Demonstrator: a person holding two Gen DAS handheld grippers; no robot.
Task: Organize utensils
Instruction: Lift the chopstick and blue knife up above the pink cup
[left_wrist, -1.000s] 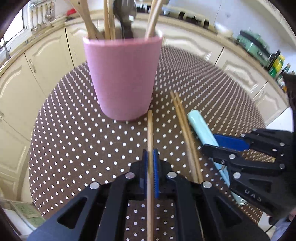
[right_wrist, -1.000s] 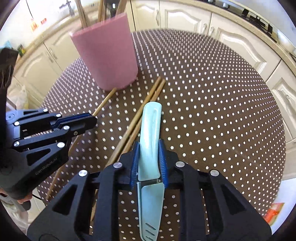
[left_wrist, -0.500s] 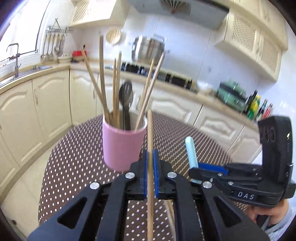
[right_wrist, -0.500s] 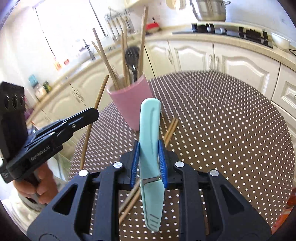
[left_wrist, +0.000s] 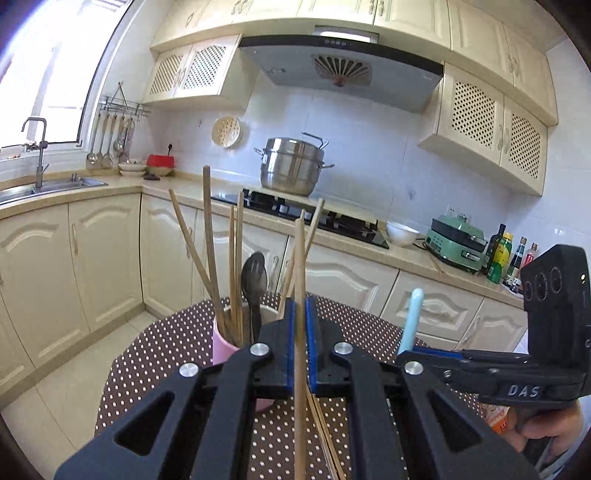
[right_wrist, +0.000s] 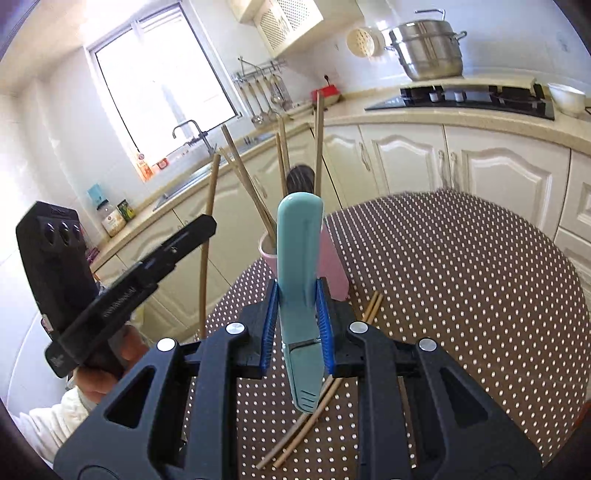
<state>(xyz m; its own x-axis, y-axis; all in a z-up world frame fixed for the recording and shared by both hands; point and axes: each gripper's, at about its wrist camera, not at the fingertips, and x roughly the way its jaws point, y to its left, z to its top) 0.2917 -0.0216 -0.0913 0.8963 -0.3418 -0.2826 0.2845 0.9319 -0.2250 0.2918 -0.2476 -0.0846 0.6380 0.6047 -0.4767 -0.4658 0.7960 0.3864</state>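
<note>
My left gripper (left_wrist: 300, 328) is shut on a single wooden chopstick (left_wrist: 300, 258) and holds it upright above the table. My right gripper (right_wrist: 297, 314) is shut on a light blue sheathed knife (right_wrist: 299, 258), also held upright. A pink cup (left_wrist: 221, 343) stands on the polka-dot table (left_wrist: 166, 350) with several chopsticks and a dark spoon (left_wrist: 254, 273) in it. The cup (right_wrist: 332, 262) sits just behind the knife in the right wrist view. A pair of chopsticks (right_wrist: 325, 391) lies on the table under my right gripper. The left gripper (right_wrist: 184, 236) shows at the left there, holding its chopstick (right_wrist: 207, 240).
The round table's edge (right_wrist: 561, 258) curves at the right. Kitchen cabinets (left_wrist: 92, 258) and a counter with a hob and steel pot (left_wrist: 291, 170) surround the table. Bottles (left_wrist: 502, 258) and a green appliance (left_wrist: 458, 240) stand on the counter at right.
Both grippers have lifted and tilted upward from the table, carrying the chopstick and the knife up from lying flat to upright. The cup now sits lower in both views.
</note>
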